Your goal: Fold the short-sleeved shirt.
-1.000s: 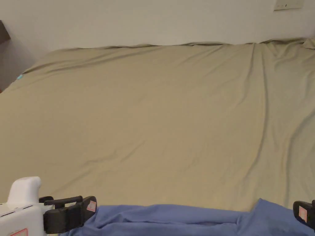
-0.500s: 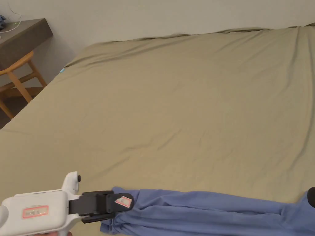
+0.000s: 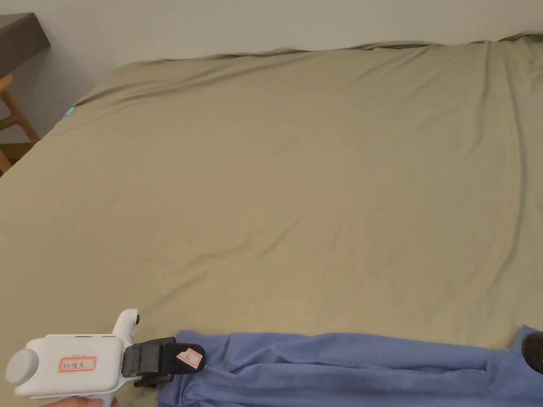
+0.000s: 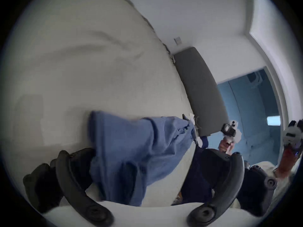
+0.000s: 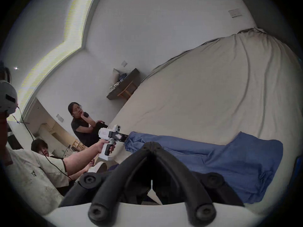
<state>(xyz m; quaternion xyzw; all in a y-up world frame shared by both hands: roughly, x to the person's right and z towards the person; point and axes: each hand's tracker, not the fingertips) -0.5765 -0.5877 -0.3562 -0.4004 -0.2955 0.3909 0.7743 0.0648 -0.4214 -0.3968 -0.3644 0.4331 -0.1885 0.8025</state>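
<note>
Lay bunched along the near edge of the bed (image 3: pixel 297 175): blue shirt (image 3: pixel 339 368). Left tool (image 3: pixel 183 360) pinched 1 end; right tool (image 5: pixel 152 146) pressed together, grip on cloth unclear.

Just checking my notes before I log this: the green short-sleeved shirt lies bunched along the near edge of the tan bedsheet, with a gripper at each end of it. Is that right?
One detail is off: the short-sleeved shirt is blue, not green, as the head view shows. The rest holds: it lies bunched along the near edge of the tan bedsheet, with the left gripper at one end and the right gripper at the other.
</note>
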